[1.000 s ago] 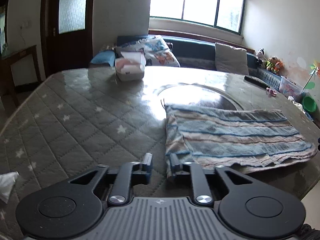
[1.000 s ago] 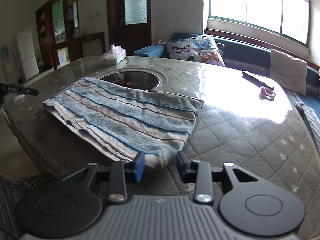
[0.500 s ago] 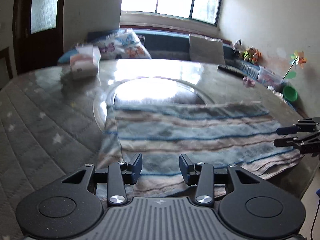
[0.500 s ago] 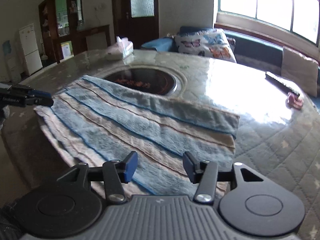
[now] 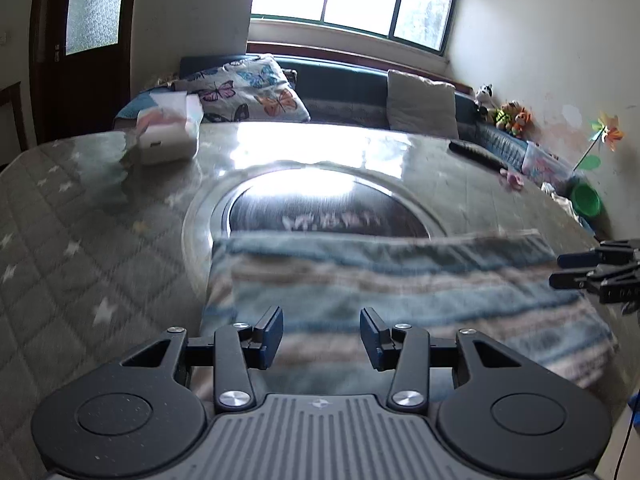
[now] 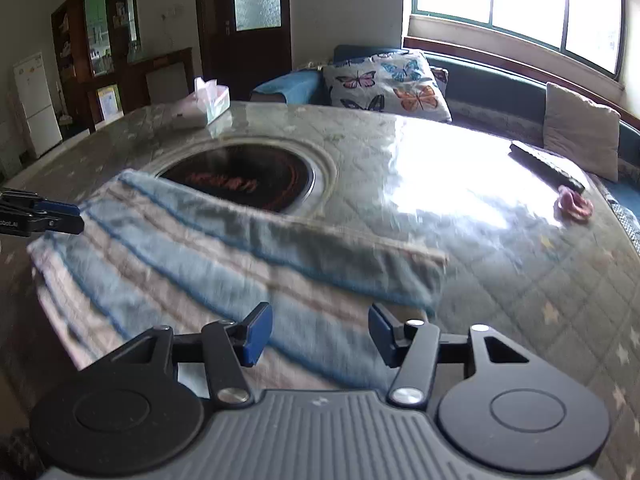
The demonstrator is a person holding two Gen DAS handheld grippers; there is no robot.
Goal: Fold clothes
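My left gripper (image 5: 321, 333) and right gripper (image 6: 320, 334) both hang wide open, holding nothing, above the striped cloth (image 5: 400, 292) lying folded flat on the counter (image 5: 80, 240). For 1 clean next fold, I'd pinch both layers at matching corners, then lift evenly.

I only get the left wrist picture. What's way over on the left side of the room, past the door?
Observer: The right wrist view shows a white fridge standing beside dark wooden shelves.
Child: Is the tissue box plain white?
Observer: From that side the tissue box has a light green face, with a pink tissue sticking up.
Child: Is the other gripper open too?
Observer: Yes. The right gripper has its jaws apart above the striped towel, holding nothing, like the left gripper.
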